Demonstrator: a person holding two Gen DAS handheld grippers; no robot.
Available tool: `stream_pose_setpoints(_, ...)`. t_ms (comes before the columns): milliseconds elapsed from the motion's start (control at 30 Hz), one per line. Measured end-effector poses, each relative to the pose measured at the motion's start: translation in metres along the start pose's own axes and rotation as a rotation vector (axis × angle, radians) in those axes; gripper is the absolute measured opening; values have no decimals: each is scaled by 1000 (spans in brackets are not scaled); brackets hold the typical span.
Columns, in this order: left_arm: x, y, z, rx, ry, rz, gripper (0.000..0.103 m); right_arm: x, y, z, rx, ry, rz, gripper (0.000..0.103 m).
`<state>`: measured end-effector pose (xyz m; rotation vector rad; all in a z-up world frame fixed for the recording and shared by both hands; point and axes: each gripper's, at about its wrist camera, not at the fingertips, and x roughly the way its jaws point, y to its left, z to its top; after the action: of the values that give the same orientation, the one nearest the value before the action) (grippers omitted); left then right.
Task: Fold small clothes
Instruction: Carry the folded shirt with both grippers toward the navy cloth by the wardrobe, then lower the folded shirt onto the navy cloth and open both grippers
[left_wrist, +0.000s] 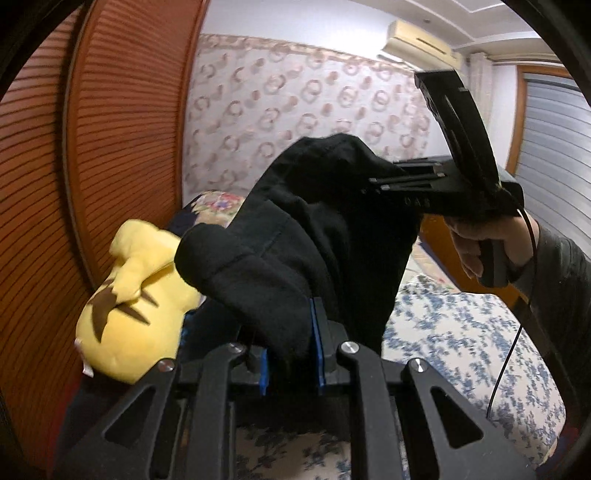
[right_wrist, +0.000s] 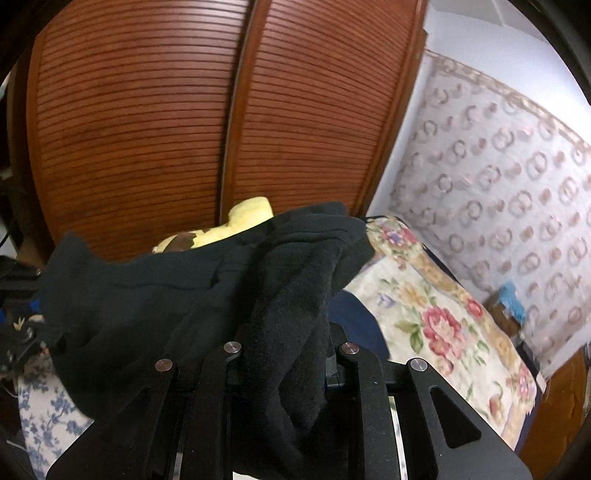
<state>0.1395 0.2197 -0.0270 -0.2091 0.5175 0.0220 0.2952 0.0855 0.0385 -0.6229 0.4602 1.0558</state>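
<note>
Closest in the left wrist view, the left gripper (left_wrist: 290, 354) is clamped on a thick fold of the black garment (left_wrist: 303, 236), the cloth pinched between its blue-lined fingers (left_wrist: 317, 343); from there the fabric rises up and away to the right gripper (left_wrist: 373, 184), which the person's right hand (left_wrist: 487, 240) carries a little farther off and higher, its thin fingertips buried in the far edge of the cloth, so the garment hangs stretched in the air between the two tools; in the right wrist view the right gripper (right_wrist: 291, 354) is likewise closed around a bunched ridge of the black garment (right_wrist: 207, 288), which spreads leftward from its fingers. Just left of the left gripper and partly behind the cloth lies a yellow plush toy (left_wrist: 129, 310); below and to the right of it spreads a blue-flowered bedsheet (left_wrist: 461, 332); beyond the right gripper, to its right, lies a rose-patterned quilt (right_wrist: 443, 314). Farther back stand the slatted wooden doors (right_wrist: 147, 129) and a wall hanging printed with rings (left_wrist: 295, 103); an air conditioner (left_wrist: 421, 40) sits high on the far wall.
</note>
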Motion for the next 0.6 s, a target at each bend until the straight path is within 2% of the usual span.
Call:
stream_pose_setpoints(67, 4, 3, -6, -9, 16, 25, 16, 9, -2, -2, 15, -2, -8, 18)
stream_pose_setpoints(167, 7, 8, -16, -39, 48, 28, 18, 23, -3, -4, 65, 15, -61, 25)
stream_pose_setpoints(233, 7, 9, -21, -48, 55, 30, 19, 23, -10, -6, 93, 4, -139, 38)
stream_pose_setpoints(300, 6, 12, -24, -51, 54, 23, 22, 13, -13, -4, 126, -37, -196, 43)
stream_pose_setpoints(333, 5, 12, -24, -49, 51, 26, 26, 7, -17, -4, 147, -54, -205, 52)
stream_pose_setpoints(433, -5, 11, -22, -28, 23, 40, 34, -5, -22, -5, 191, -85, -181, 57)
stream_pose_setpoints(500, -12, 11, -19, -21, 7, 43, 42, -4, -20, -7, 208, -72, -120, 57)
stream_pose_setpoints(567, -17, 9, -17, -10, -9, 51, 44, -4, -13, -17, 226, -60, -86, 57)
stream_pose_setpoints(600, -21, 7, -16, 1, -18, 62, 49, -4, -10, -23, 234, -54, -72, 57)
